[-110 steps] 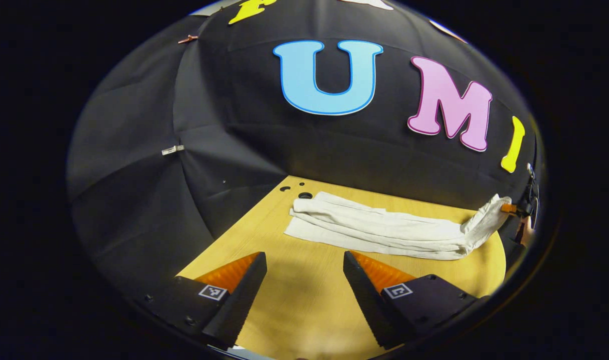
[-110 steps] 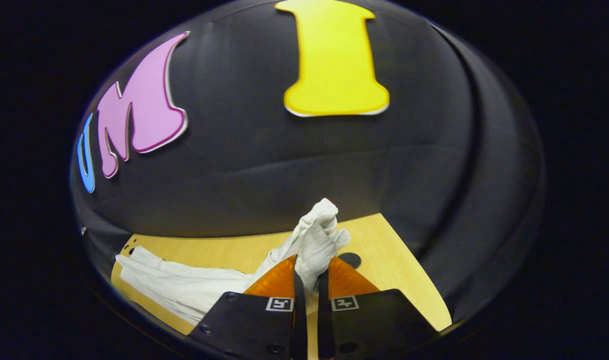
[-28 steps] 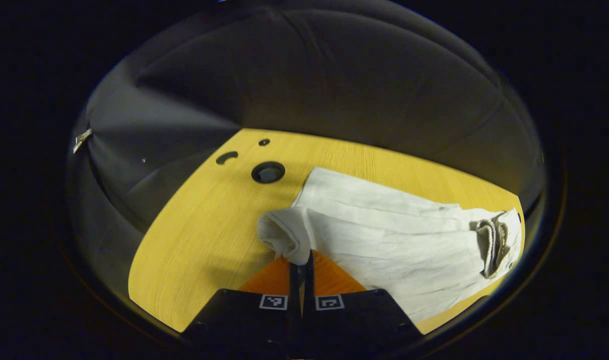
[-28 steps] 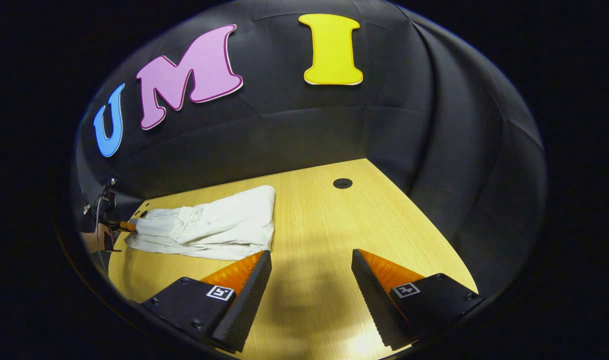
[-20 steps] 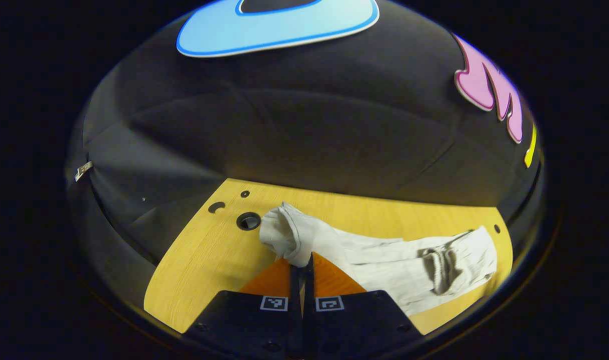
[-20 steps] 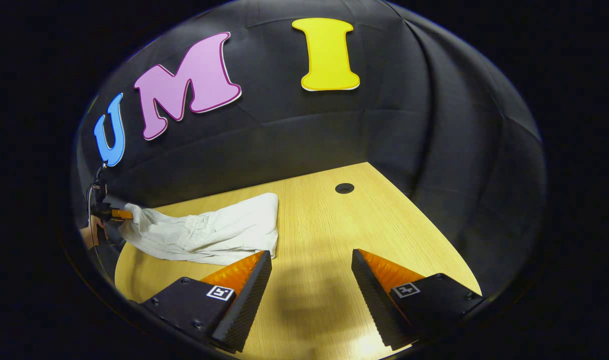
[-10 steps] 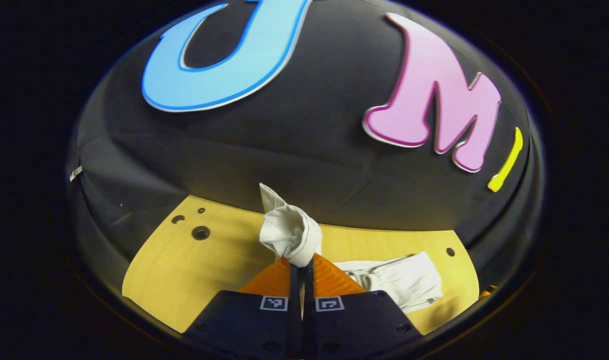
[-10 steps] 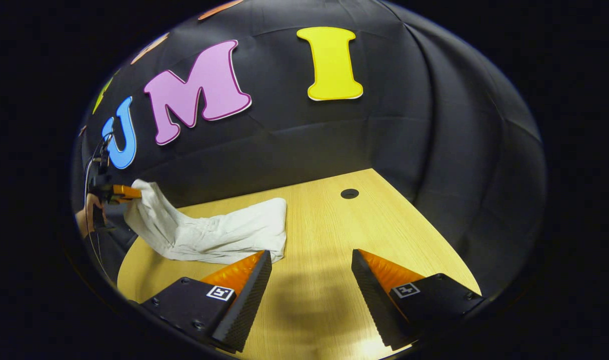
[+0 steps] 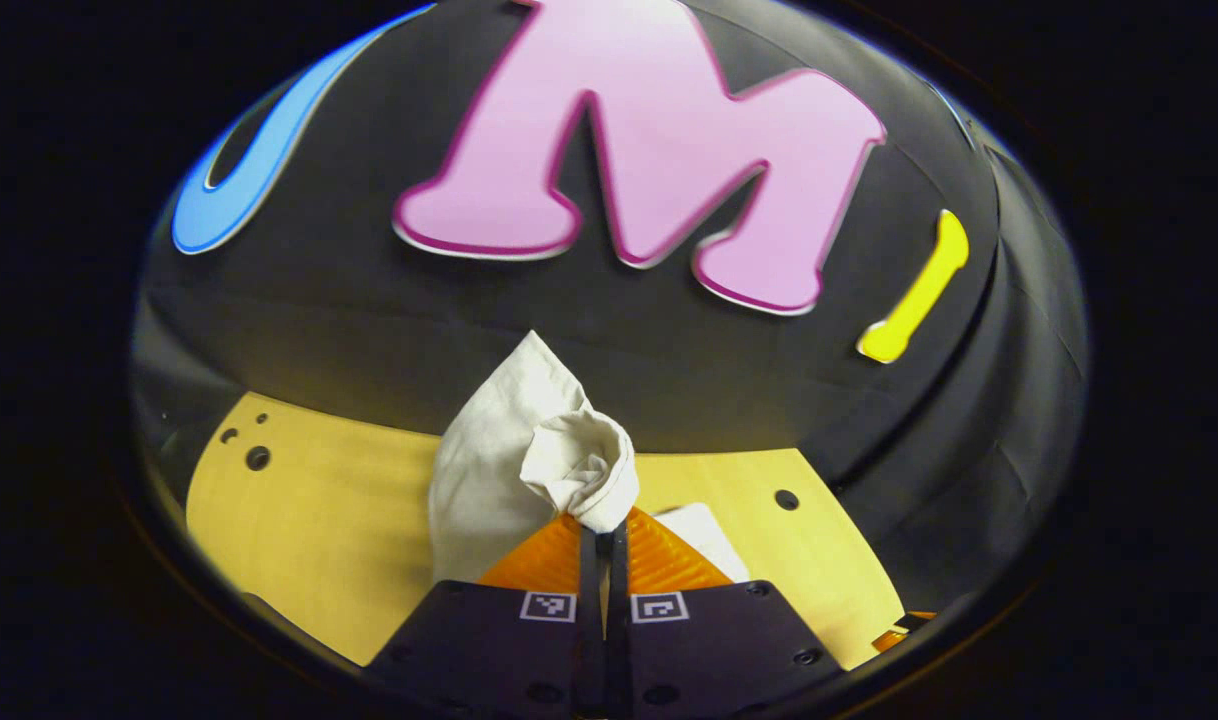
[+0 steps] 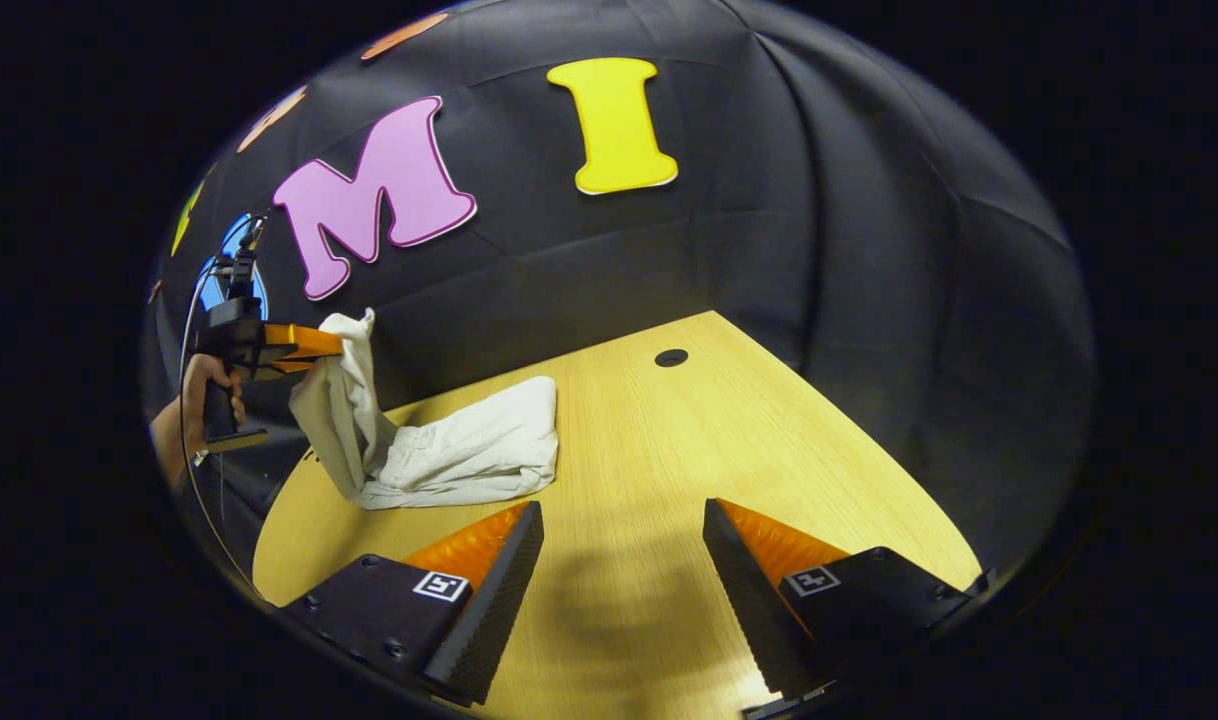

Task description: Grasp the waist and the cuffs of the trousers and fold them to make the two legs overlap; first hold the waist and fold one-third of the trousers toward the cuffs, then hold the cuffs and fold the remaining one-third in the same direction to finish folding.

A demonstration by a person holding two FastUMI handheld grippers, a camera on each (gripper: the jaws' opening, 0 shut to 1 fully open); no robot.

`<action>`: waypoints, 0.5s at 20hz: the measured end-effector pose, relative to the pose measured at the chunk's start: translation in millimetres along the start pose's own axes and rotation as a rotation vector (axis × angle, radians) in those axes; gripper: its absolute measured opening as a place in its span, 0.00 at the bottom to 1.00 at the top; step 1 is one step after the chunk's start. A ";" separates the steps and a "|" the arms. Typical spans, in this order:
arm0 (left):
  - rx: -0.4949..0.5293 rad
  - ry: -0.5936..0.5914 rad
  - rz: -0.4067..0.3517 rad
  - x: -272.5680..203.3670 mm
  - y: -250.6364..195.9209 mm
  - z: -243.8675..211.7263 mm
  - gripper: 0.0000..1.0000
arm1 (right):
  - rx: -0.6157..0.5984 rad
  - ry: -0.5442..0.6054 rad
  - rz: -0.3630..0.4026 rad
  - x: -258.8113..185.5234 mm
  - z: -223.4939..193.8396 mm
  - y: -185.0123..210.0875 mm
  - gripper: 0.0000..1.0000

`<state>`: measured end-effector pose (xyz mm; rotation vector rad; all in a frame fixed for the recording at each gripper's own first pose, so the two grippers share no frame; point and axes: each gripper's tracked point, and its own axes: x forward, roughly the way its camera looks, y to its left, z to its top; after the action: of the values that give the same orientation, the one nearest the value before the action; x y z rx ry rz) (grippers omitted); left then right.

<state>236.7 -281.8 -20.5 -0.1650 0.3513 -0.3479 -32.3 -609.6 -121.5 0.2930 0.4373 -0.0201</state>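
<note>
The white trousers (image 10: 459,450) lie folded on the wooden table (image 10: 689,440), with the cuff end lifted high at the left. My left gripper (image 9: 602,535) is shut on the bunched cuffs (image 9: 579,470), and cloth hangs below them (image 9: 479,480). In the right gripper view that left gripper (image 10: 334,345) is held by a hand (image 10: 194,395) above the table's left end, the cuffs (image 10: 344,385) draping down to the folded waist part. My right gripper (image 10: 619,570) stands open over bare table, near the front edge, to the right of the trousers.
A round hole (image 10: 671,357) is in the table at the far right corner; more holes (image 9: 257,457) sit at the far left. The booth's black cloth wall (image 10: 769,250) closes in the table at the back and right. The right gripper's finger (image 9: 904,632) peeks in at lower right.
The left gripper has lifted the cuffs up off the table and swung right, toward the folded waist part. The right gripper stayed open and nearly still.
</note>
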 end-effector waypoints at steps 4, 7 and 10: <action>0.011 0.055 -0.067 30.6 -52.9 -25.8 0.06 | -0.007 -0.010 -0.017 -20.4 -4.1 -14.9 0.98; 0.012 0.079 -0.097 50.1 -88.7 -42.0 0.06 | 0.000 -0.017 -0.034 -33.0 -4.2 -25.3 0.98; 0.035 0.143 -0.086 69.9 -103.4 -66.3 0.06 | 0.025 -0.029 -0.061 -47.6 -4.7 -34.0 0.98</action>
<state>242.6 -409.4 -80.9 -0.1217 0.4801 -0.4518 -80.2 -642.9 -114.9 0.3041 0.4169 -0.0891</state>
